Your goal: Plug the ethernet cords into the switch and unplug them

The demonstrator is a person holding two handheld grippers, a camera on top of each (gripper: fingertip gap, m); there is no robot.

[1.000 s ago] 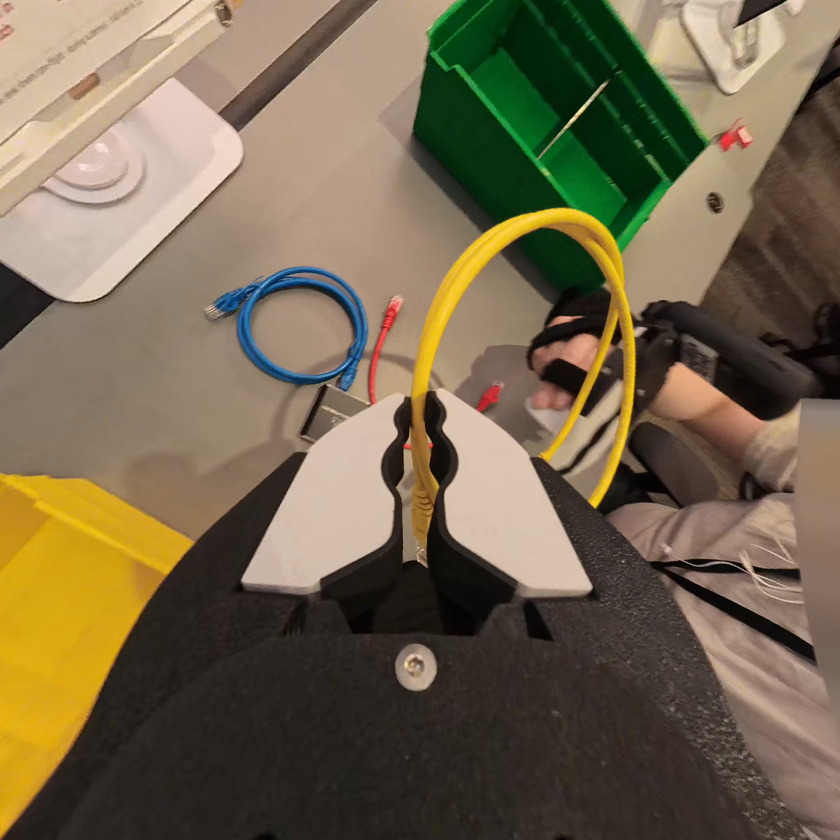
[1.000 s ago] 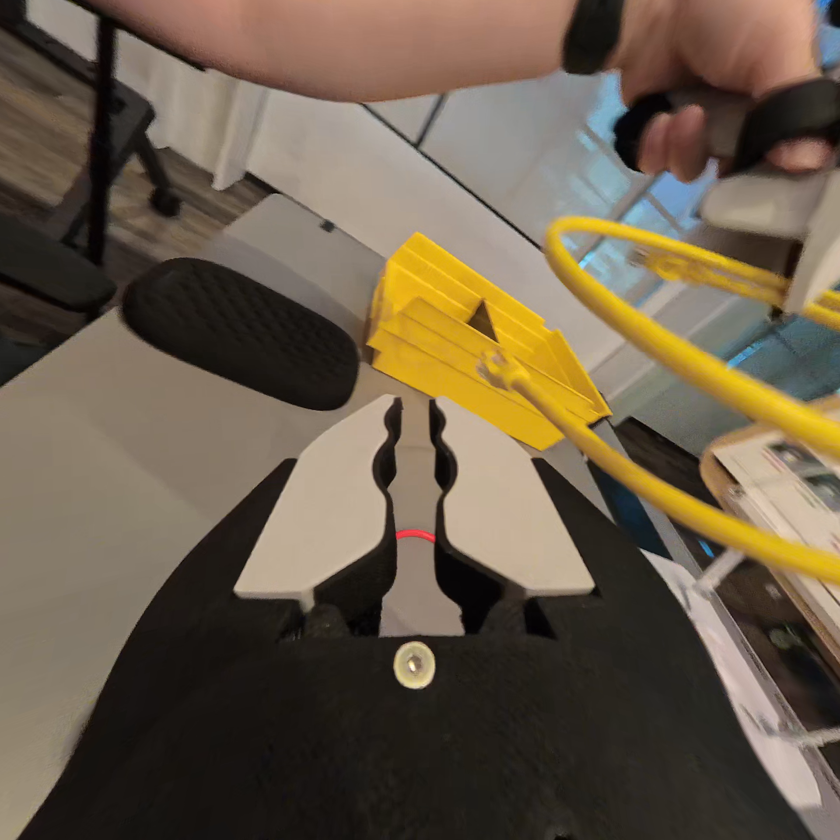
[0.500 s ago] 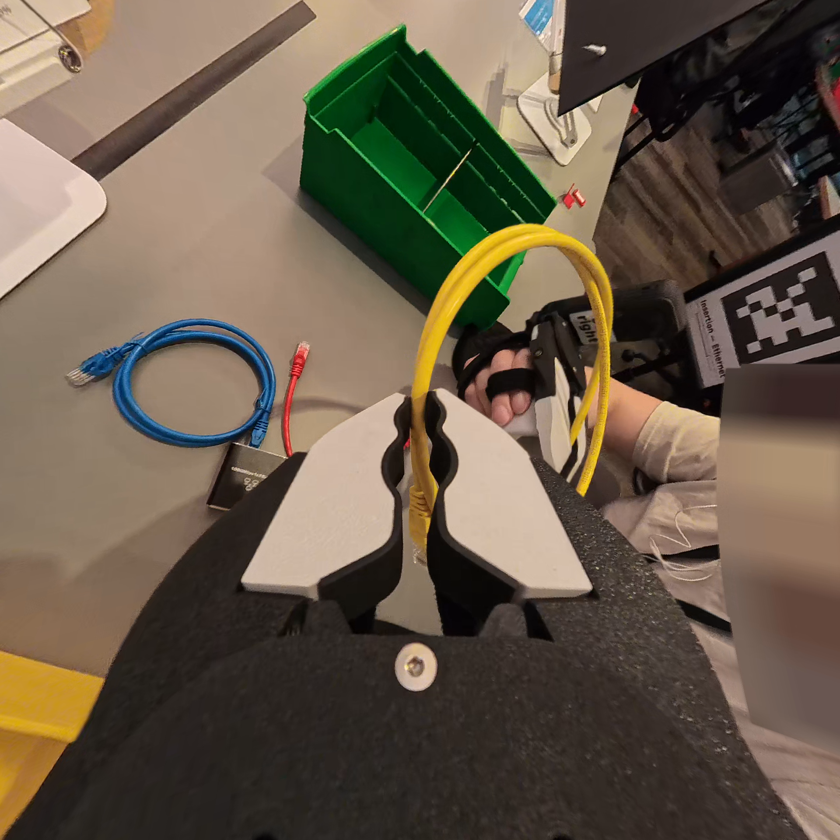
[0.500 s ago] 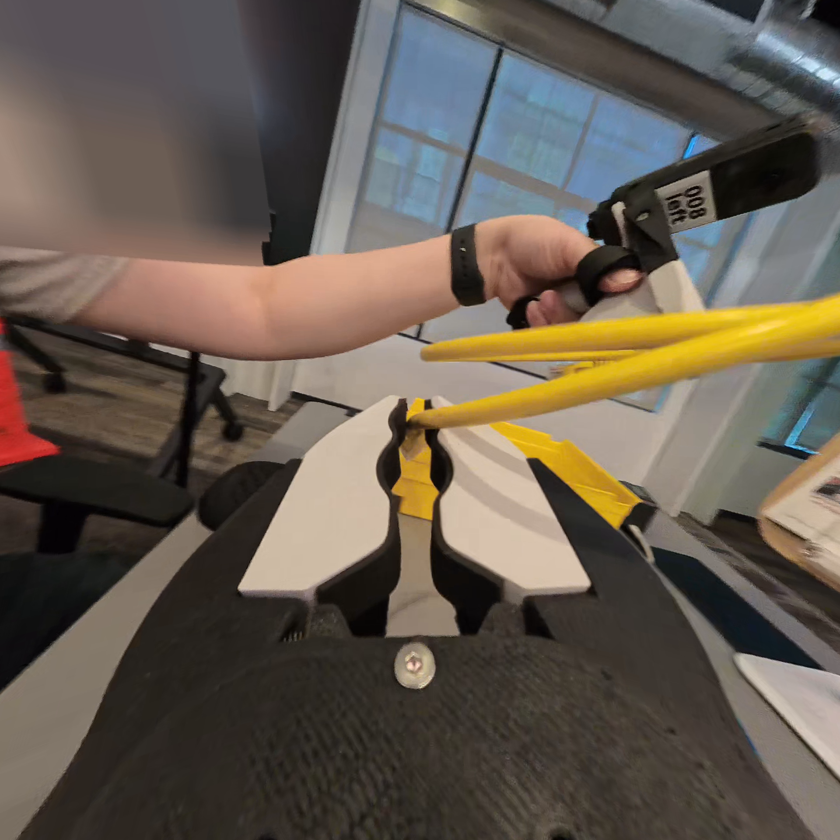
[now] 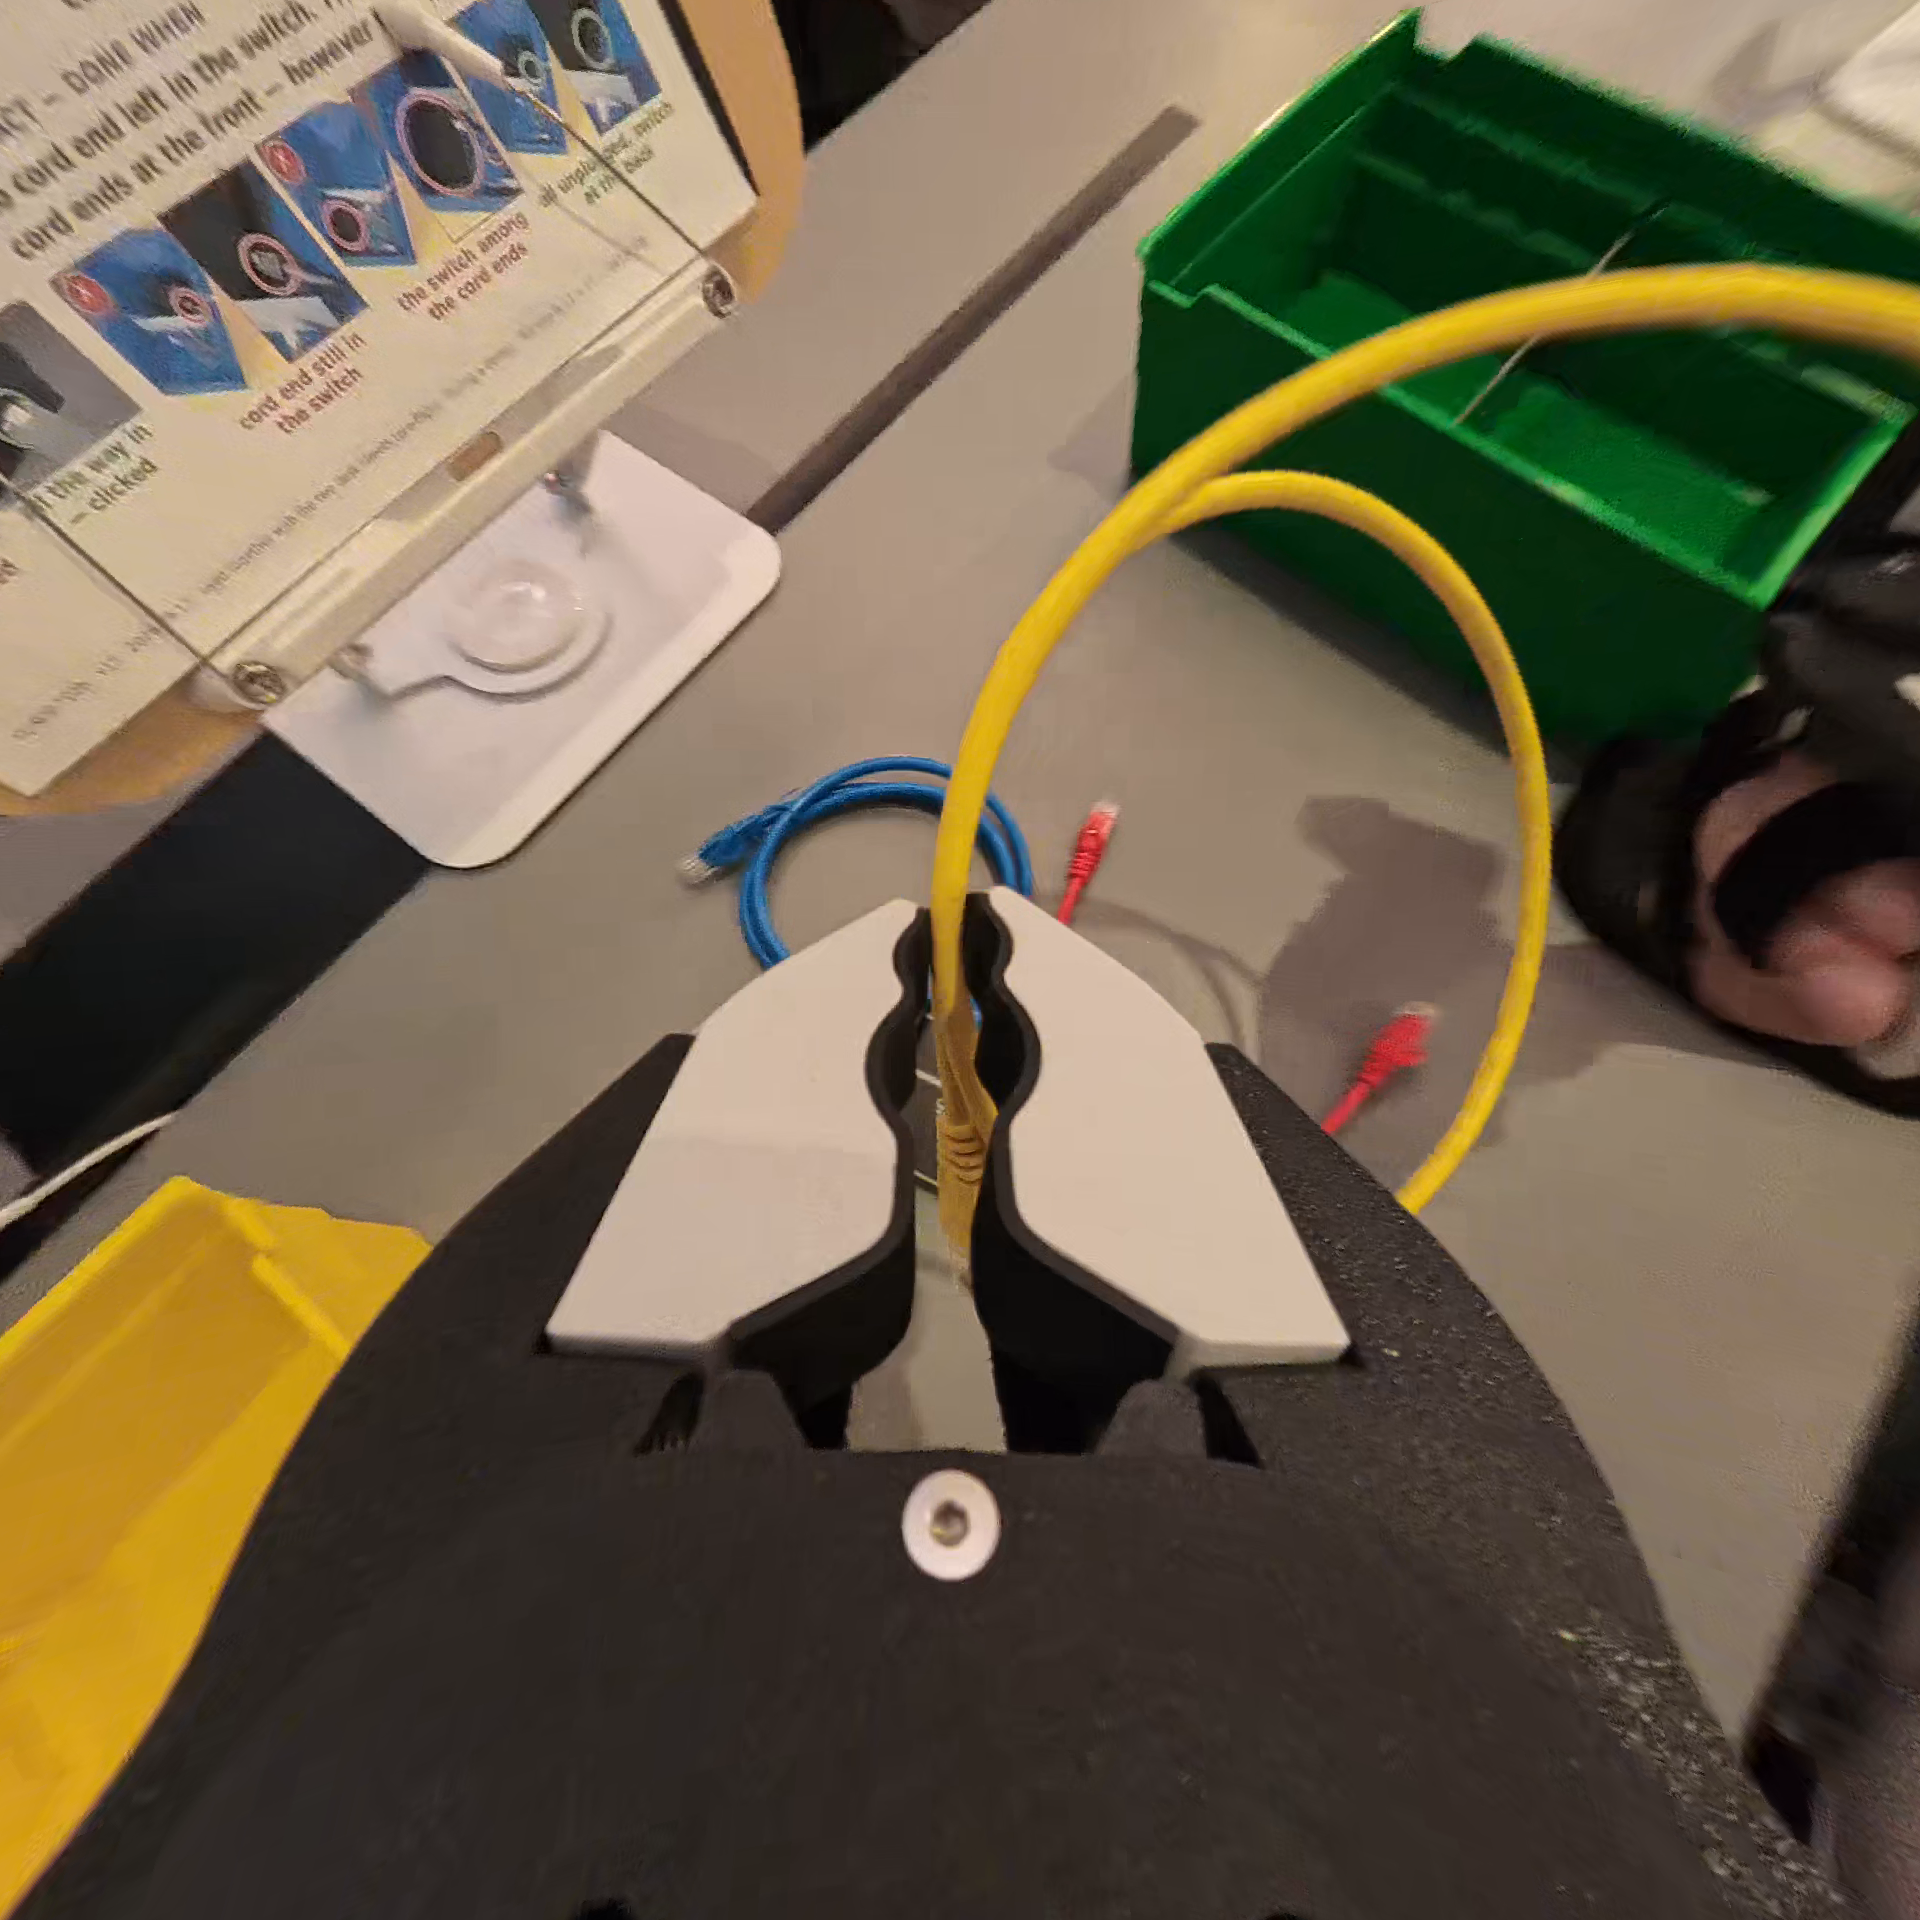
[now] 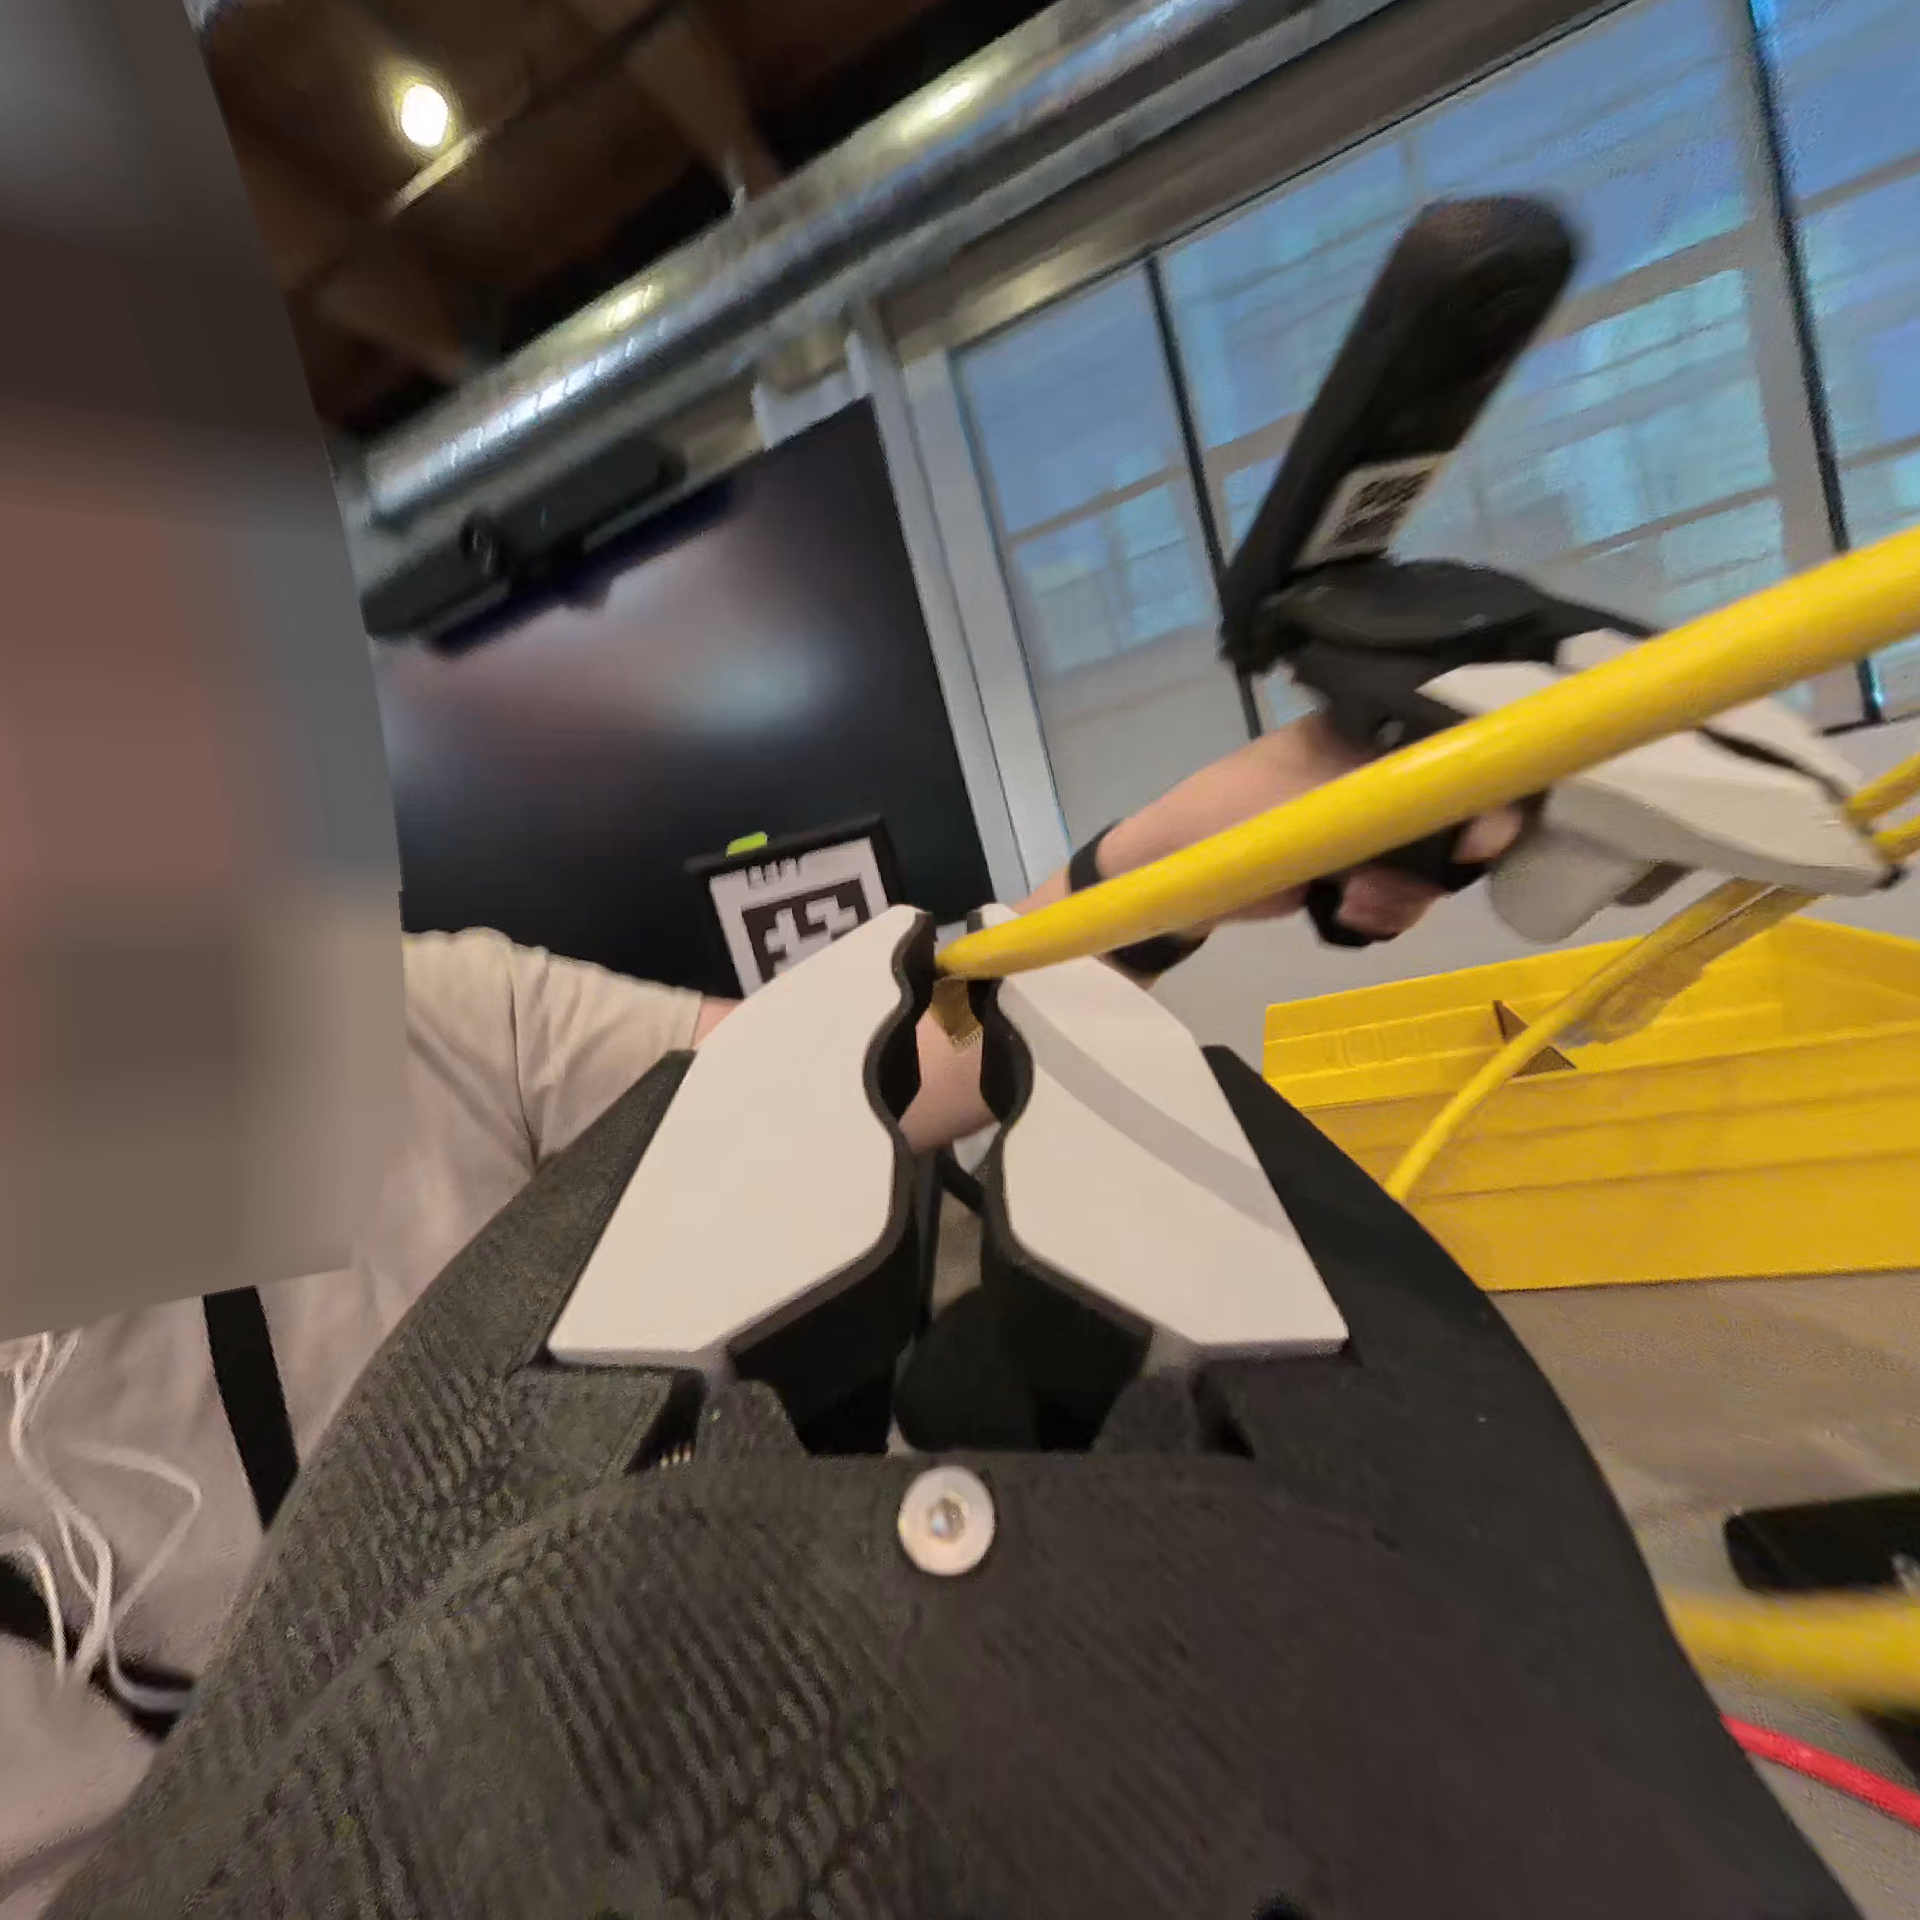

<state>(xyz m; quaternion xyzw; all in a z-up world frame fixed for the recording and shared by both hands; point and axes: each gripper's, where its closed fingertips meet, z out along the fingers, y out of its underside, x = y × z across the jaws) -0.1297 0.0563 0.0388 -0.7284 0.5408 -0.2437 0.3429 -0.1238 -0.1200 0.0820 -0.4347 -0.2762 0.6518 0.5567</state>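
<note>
Above the table [image 5: 1091, 644], both grippers pinch the yellow cord [image 5: 1132, 520], left gripper [image 5: 956, 914] at one plug end, right gripper [image 6: 951, 925] at the other, probably to orient a plug for the switch [image 5: 925, 1107], glimpsed under the left fingers.

Loads of colour here: bright yellow cord [image 5: 1049, 623], a coiled blue cord [image 5: 764, 894] with a clear tip, and red plugs [image 5: 1387, 1049] lying on a plain grey table [image 5: 499, 1029]. Green bin [image 5: 1507, 499] at the back, yellow bin [image 5: 135, 1382] up front. The left gripper [image 5: 954, 925] has pale grey fingers [image 5: 790, 1122] edged in black, on a grainy black body. There's a black-and-white blocky marker card [image 6: 800, 914] too.
</note>
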